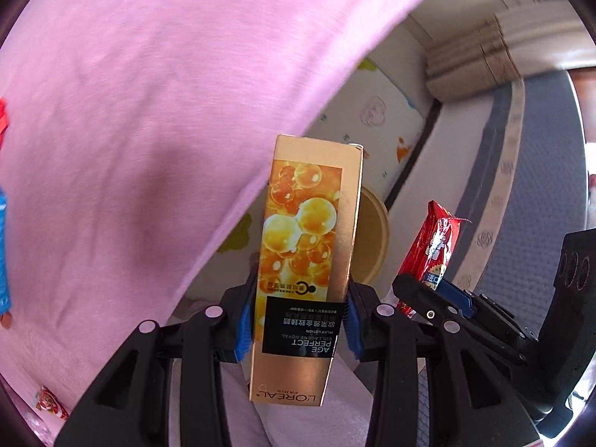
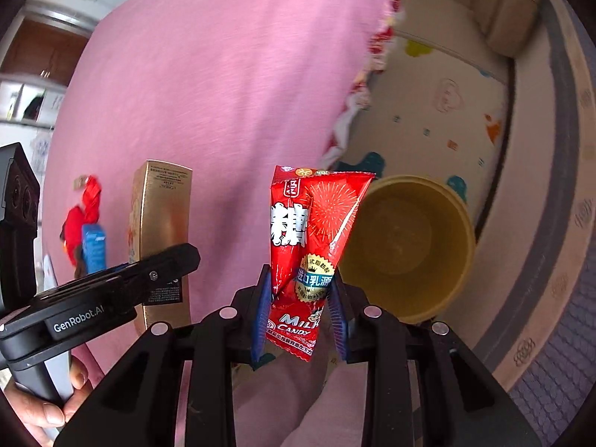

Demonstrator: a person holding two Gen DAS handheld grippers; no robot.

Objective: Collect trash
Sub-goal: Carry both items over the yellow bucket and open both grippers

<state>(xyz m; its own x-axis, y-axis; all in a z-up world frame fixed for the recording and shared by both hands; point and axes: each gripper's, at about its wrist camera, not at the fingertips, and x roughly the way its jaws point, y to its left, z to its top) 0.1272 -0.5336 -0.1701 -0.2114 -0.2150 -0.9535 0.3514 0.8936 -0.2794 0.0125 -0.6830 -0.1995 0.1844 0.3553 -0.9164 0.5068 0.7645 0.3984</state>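
Two wrist cameras look steeply down along two hand-held grippers above a pink cloth [image 1: 149,111] that covers a surface and hangs over its edge. The left gripper [image 1: 300,326] is clamped on a tall gold carton [image 1: 309,246], its blue pads [image 1: 244,326] pressing the carton's two narrow sides a little below the middle; the carton stands upright between the fingers, printed with golden bubbles and upside-down lettering reading Age Perfect and L'Oréal. The right gripper [image 2: 300,314] is clamped on a red candy wrapper [image 2: 309,231], printed with fireworks and the words Milk Candy; the wrapper is pinched near its lower end and its wider top stands up above the fingers. The two grippers are side by side, each visible from the other's camera, the carton and the wrapper near each other but not touching. Beyond the cloth's edge, on a pale floor mat [image 2: 428,119] printed with small coloured shapes, stands a round yellow bin [image 2: 409,246]; from the right wrist view its open mouth lies just beside and beyond the wrapper, and from the left wrist view it shows partly hidden behind the carton. Still lying on the pink cloth are a crumpled red wrapper [image 2: 83,216] and a small blue box [image 2: 95,247], close together. A person's hand [image 2: 41,406] grips the left gripper's handle at the lower left of the right wrist view.
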